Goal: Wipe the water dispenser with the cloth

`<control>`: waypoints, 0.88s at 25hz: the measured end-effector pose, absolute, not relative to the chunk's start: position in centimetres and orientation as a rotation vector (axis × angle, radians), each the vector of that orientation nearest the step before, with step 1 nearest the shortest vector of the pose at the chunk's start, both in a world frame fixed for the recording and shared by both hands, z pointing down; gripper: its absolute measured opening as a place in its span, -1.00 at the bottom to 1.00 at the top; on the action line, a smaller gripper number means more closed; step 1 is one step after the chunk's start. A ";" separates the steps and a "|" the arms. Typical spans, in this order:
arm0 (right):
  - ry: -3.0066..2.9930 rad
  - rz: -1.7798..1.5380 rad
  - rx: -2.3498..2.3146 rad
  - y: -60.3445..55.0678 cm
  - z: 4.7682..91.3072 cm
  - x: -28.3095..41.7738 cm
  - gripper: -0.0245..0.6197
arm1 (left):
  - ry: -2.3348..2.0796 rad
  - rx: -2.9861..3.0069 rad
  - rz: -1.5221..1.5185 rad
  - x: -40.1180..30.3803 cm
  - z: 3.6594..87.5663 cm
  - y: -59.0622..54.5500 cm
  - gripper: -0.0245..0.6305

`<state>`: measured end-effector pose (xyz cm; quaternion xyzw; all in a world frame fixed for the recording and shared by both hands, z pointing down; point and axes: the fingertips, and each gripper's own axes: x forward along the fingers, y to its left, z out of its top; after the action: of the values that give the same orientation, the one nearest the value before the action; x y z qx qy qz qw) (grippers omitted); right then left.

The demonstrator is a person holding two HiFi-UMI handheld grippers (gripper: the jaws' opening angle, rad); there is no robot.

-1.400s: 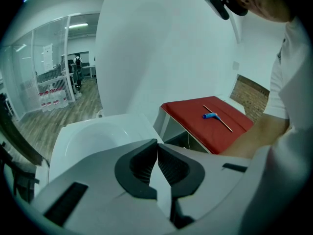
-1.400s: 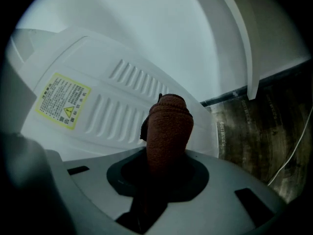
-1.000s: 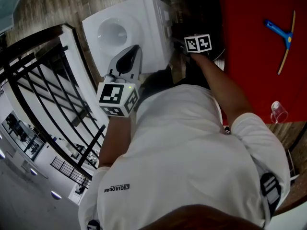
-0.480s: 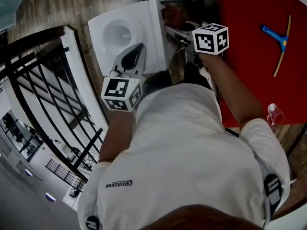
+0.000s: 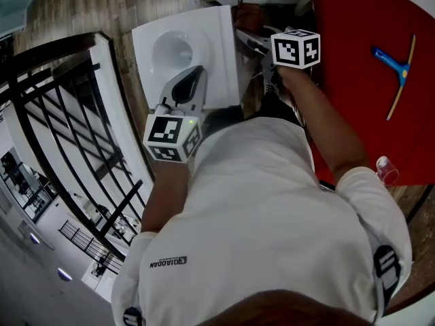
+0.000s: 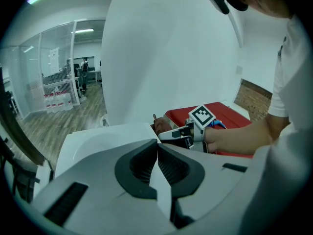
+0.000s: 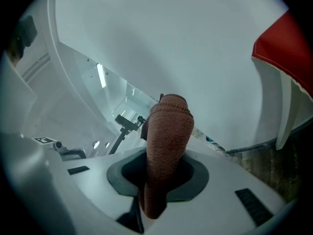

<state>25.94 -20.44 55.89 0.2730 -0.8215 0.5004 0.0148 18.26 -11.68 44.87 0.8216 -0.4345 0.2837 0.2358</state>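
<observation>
The right gripper (image 5: 243,38) has come up from low beside the white box-shaped water dispenser (image 5: 212,43) and now reaches in at its top far corner. Its marker cube sits higher and nearer the red table (image 5: 353,66) than a second ago. The left gripper (image 5: 197,70) stays over the near part of the dispenser's top, much where it was.

In the right gripper view the jaws are clamped on a rust-brown knitted cloth (image 7: 166,141). The cloth stands up out of them in a rounded fold before a pale white surface. From the left gripper view, the cloth shows at the dispenser's far edge, just ahead of the right gripper's jaws. Whether it presses on the casing cannot be told.

The left gripper's jaws are closed tip to tip with nothing between them, above the dispenser's flat white top.

A round sunken well (image 5: 171,48) is set into the dispenser's top, left of the left gripper's jaws, and shows only smooth white plastic.

On the red table lies a blue-headed squeegee with a wooden handle (image 5: 398,60), well apart from both grippers. A clear plastic cup (image 5: 385,170) sits at the table's near edge, too small to tell what it holds.
</observation>
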 end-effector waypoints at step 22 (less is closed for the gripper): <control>-2.254 1.655 0.922 -21.4 76.6 26.3 -0.70 | -1.344 2.099 0.752 15.4 45.3 -10.5 -0.92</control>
<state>26.31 -21.40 76.56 0.3116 -0.7618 0.5593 0.0984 15.36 -10.50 45.30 0.7773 -0.4975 0.2786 0.2659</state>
